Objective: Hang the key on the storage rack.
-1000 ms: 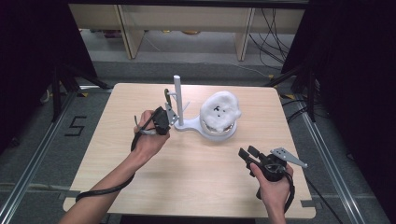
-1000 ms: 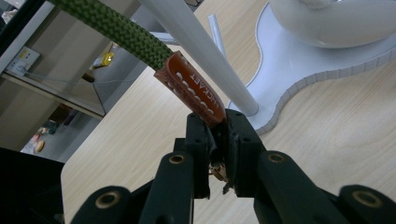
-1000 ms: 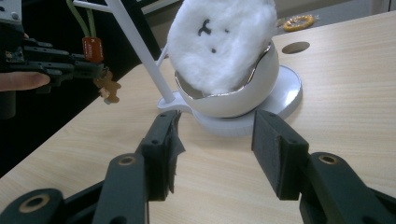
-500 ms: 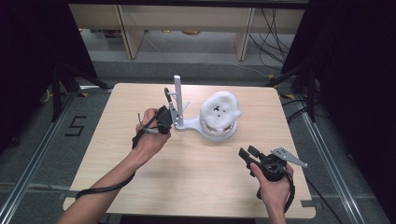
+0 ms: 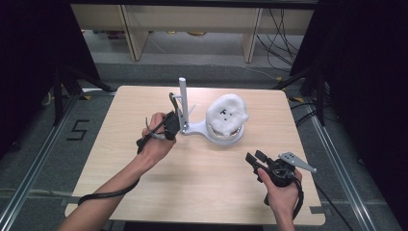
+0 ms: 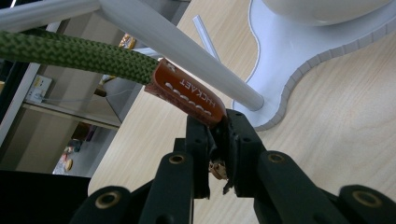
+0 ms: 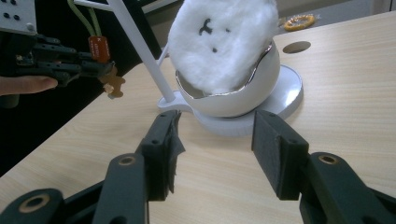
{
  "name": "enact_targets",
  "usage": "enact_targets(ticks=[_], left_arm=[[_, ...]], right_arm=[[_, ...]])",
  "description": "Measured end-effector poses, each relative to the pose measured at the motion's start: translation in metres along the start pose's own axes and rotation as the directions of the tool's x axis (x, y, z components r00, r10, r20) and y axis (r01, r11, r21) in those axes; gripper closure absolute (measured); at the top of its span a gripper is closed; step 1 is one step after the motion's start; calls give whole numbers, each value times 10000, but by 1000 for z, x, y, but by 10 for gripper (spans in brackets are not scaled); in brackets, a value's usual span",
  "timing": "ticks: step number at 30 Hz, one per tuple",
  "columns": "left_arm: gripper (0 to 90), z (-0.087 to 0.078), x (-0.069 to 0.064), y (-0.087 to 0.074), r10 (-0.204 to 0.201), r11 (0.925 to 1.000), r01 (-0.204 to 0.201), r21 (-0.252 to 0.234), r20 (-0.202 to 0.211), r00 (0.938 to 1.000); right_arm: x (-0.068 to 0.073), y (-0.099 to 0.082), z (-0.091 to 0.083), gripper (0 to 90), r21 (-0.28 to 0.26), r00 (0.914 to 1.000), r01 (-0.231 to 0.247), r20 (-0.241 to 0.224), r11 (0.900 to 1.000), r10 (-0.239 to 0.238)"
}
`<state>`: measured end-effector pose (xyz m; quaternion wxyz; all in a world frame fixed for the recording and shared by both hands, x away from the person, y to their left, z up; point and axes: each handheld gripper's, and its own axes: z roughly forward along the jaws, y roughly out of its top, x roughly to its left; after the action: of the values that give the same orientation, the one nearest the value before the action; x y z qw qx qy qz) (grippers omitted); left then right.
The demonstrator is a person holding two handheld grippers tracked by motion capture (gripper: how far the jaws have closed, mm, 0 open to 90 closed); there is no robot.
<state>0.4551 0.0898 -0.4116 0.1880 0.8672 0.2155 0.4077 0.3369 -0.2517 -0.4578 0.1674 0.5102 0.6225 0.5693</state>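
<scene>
there is one table [image 5: 144,192], made of light wood. on it stands one white stand [image 5: 192,127], and i will say where everything else is from that stand. the stand has one flat base, one tall post and thinner slanted rods. on the right end of its base sits one white bowl [image 5: 226,137], and one fluffy white ball [image 5: 227,114] with small black marks lies in the bowl.

there are two hands, and each holds one black gripper. the left gripper [image 5: 169,126] is just beside the stand's post, on its left side. its jaws are pinched tight on one small red-brown tag [image 6: 187,93], which sits at the end of one green cord [image 6: 74,56]. the cord runs up toward the stand's rods. one little brown charm [image 7: 112,86] hangs below the tag.

the right gripper [image 5: 257,159] is well apart from the stand, toward the near right side of the table. its jaws stand wide apart with nothing between them, and they point at the bowl.

compared with a moment ago, nothing has moved. both hands are in the same spots, and the left gripper keeps its pinch on the tag.
</scene>
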Motion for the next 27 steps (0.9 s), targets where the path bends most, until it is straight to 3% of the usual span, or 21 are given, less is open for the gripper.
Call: enact_targets(ticks=[3, 10, 11, 12, 13, 14, 15, 17, 20, 21, 27], left_arm=[[802, -4, 0, -1, 50, 10000, -50, 85, 28, 10000], [799, -16, 1, 5, 868, 9962, -863, 150, -375, 9955], [799, -17, 1, 7, 990, 9950, -985, 147, -376, 9944], [800, -17, 1, 8, 1047, 9945, -1042, 144, -356, 9939], [800, -16, 1, 9, 1024, 9947, -1021, 95, -303, 9943], [800, -16, 1, 9, 968, 9953, -966, 107, -190, 9951], [800, -15, 0, 9, 932, 9956, -930, 95, -150, 9955], [800, -12, -2, 7, 641, 9976, -642, 260, 71, 9979], [798, -7, 0, 5, 950, 9952, -950, 232, 7, 9955], [796, -6, 0, 4, 961, 9951, -961, 216, 17, 9954], [780, 0, -3, -2, 296, 9992, -288, -275, 285, 9992]], right_arm=[[0, 0, 0, 520, 10, 10000, -4, 4, 10000, 4], [1, -1, 1, 520, -17, 10000, 35, -89, 10000, -35], [4, -1, 1, 520, 100, 9994, -354, -64, 9993, 354], [4, -1, 1, 520, 71, 9995, -305, -73, 9995, 306], [1, -1, 1, 520, -27, 10000, 83, -17, 10000, -83], [1, -1, 1, 520, -18, 10000, 66, -37, 10000, -66], [4, -1, 1, 520, 90, 9993, -359, -83, 9993, 360], [1, -1, 1, 520, 0, 10000, 47, -29, 10000, -47], [0, -1, 1, 520, 71, 10000, 77, 20, 9999, -77], [2, -1, 1, 520, 98, 9999, -165, -2, 9998, 165], [0, -1, 1, 519, -15, 10000, 16, -4, 10000, -16]])
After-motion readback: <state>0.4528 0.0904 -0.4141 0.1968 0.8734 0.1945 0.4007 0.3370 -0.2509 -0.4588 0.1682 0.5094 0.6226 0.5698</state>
